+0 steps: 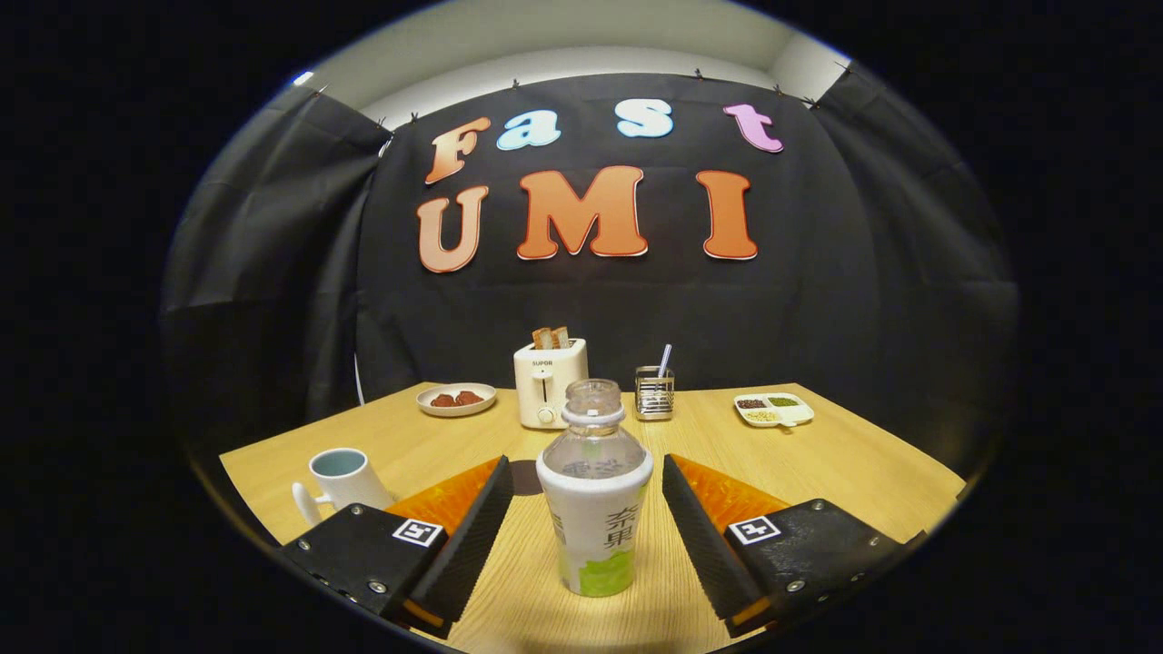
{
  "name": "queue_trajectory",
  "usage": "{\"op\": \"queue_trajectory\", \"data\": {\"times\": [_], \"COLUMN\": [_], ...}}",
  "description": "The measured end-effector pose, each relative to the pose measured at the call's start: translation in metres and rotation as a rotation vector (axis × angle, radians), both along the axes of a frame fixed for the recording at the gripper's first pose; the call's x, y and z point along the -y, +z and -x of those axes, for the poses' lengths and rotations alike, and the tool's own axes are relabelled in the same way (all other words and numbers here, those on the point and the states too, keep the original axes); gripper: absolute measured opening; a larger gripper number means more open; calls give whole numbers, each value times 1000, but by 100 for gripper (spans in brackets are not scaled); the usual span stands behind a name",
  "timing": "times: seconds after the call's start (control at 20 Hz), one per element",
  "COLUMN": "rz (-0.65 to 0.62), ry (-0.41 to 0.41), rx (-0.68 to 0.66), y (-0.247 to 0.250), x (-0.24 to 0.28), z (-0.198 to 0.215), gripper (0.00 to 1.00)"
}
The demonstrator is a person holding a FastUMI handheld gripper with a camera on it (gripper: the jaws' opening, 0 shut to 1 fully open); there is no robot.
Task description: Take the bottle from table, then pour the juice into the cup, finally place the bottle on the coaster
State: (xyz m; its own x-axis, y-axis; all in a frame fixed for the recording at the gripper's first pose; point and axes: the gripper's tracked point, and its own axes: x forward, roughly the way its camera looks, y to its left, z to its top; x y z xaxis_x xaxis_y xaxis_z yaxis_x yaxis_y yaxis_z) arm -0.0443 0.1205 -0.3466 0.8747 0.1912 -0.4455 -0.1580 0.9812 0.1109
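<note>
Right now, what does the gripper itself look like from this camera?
The gripper has two wide, wedge-shaped jaws with ribbed, textured inner faces. Each sits on a boxy housing fastened with small round screws and carries a square black-and-white tag marker on top. No cables or sleeve are visible. The jaws stand open on either side of the bottle, not touching it.

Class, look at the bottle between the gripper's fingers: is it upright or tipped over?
Upright. The bottle stands on its base on the table, neck up, between the open gripper fingers, which do not touch it.

Staged kitchen booth: cloth wall (273, 272), wood table (863, 454) w/ toaster (550, 381).
</note>
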Motion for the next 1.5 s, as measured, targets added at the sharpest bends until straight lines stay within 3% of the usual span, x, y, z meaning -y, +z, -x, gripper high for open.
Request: {"op": "queue_trajectory", "data": {"times": [0.25, 0.45, 0.5, 0.7, 1.5], "rz": [76, 103, 93, 115, 765], "ry": [12, -7, -8, 9, 235], "rx": [-56, -103, -98, -109, 202], "y": [-34, -55, -52, -52, -2], "x": [-2, 2, 2, -4, -57], "z": [3, 1, 2, -3, -59], "gripper": [93, 78, 70, 62, 59]}}
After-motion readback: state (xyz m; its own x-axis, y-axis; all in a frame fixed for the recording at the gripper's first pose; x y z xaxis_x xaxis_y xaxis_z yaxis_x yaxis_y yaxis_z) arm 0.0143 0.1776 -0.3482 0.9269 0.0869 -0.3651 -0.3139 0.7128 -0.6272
